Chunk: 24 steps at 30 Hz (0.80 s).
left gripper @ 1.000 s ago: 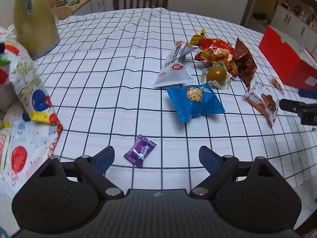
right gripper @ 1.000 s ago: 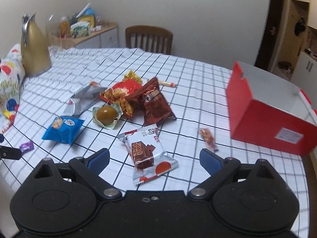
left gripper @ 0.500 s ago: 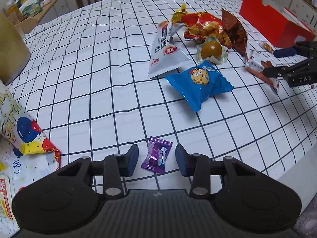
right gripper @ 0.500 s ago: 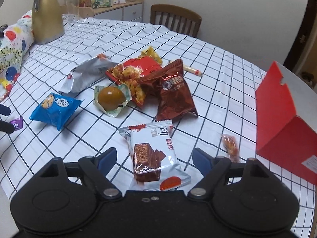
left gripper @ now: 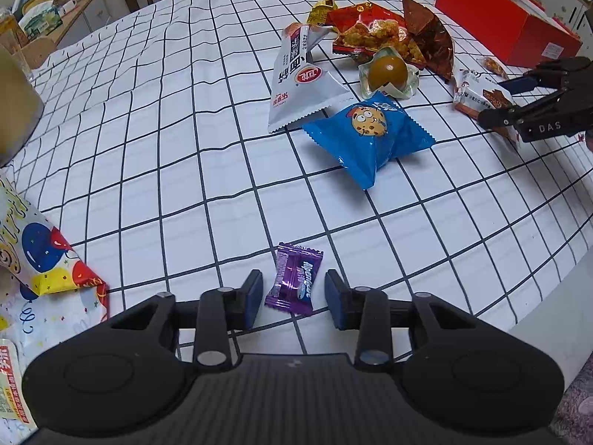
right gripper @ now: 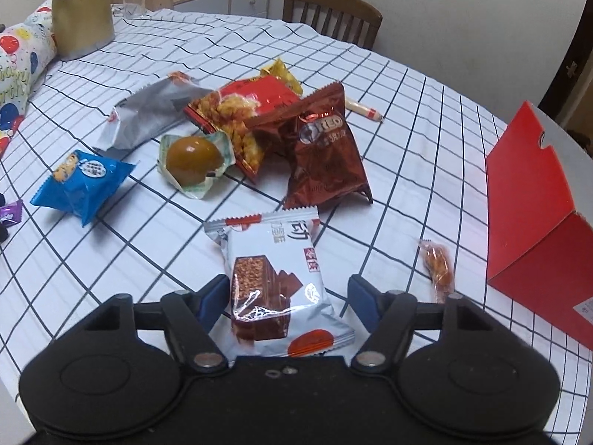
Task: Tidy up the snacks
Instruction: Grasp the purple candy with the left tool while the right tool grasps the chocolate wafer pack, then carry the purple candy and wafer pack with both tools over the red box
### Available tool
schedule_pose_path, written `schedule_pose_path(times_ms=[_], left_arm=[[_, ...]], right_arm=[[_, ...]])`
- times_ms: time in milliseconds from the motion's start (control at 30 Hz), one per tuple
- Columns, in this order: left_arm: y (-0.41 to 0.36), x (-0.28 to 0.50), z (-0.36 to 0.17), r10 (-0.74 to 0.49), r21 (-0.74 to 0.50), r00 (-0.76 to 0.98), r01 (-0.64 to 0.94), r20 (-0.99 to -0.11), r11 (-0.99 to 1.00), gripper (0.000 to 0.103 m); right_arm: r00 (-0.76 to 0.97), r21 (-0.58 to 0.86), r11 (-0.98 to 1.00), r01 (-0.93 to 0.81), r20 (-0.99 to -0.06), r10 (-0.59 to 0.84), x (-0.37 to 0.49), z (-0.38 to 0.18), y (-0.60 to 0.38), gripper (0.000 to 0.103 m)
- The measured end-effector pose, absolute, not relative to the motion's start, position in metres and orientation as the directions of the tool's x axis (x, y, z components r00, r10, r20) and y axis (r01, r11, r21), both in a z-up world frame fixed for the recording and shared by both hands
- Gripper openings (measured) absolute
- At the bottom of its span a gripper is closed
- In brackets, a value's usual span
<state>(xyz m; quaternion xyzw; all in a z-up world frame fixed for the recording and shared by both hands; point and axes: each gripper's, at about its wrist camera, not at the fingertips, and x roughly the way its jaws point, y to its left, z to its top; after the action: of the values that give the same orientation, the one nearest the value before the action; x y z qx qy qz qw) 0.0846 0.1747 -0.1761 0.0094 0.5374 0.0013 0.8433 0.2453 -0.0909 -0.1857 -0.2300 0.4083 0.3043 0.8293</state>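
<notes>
Here, a purple candy (left gripper: 295, 284) lies between the pads of the left claw (left gripper: 292, 298), whose narrow jaws are closing, untouched by either. A wafer pack (right gripper: 276, 289) lies between the closing, wider jaws of the right claw (right gripper: 287, 302). The counter (left gripper: 155, 129) edge is seen just right of the left claw; bare cloth spreads ahead.

Both wrist cams look steeply down, close over table (left gripper: 155, 170); share blue cookie pack (left gripper: 367, 137)
</notes>
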Motion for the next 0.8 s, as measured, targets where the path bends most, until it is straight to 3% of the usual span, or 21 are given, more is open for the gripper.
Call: schedule_pose_path(times_ms=[133,567,800], left_arm=[[0.173,0.085,-0.176,0.018,0.026,0.424,0.014,-0.906,1.000,0.024],[0.167,0.083,-0.177,0.051,0.043,0.431,-0.027,-0.901,0.999,0.021],[0.162,0.082,-0.173,0.072,0.050,0.427,-0.062,-0.901,0.997,0.021]], right_arm=[[0.482,-0.138,0.706,-0.695,-0.818,0.314,0.242,-0.188,-0.089,0.059],[0.486,-0.118,0.757,-0.642,-0.827,0.284,0.228,-0.181,-0.089,0.049],[0.483,-0.096,0.764,-0.639,-0.823,0.300,0.210,-0.169,-0.096,0.048]])
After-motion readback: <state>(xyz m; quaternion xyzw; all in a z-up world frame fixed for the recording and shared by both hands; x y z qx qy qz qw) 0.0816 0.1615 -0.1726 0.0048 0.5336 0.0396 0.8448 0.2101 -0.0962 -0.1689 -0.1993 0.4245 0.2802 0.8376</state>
